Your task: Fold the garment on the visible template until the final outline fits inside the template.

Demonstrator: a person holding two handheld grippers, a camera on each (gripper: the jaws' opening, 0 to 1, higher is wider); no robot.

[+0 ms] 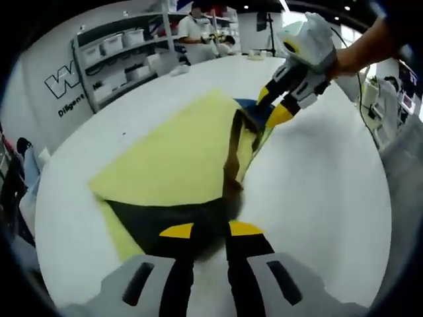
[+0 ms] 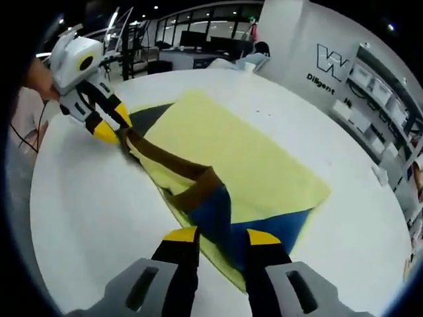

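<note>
A yellow garment (image 1: 178, 155) with a dark blue side (image 2: 264, 228) and a brown edge band (image 2: 172, 162) lies spread on the white table. My left gripper (image 1: 211, 231) is shut on the dark cloth at its near corner. It also appears in the right gripper view (image 2: 112, 132), gripping one end of the brown band. My right gripper (image 2: 223, 236) is shut on the blue and brown corner, and in the left gripper view (image 1: 268, 109) it pinches the far end. The band hangs lifted between the two grippers. A yellow-green strip (image 2: 221, 264) shows under the blue; I cannot tell template from garment.
The white table (image 1: 324, 198) spreads wide around the cloth. Shelves with white bins (image 1: 122, 46) stand against a wall with lettering. A person (image 1: 195, 26) sits at a far table. A hand and sleeve (image 1: 370, 43) hold the right gripper.
</note>
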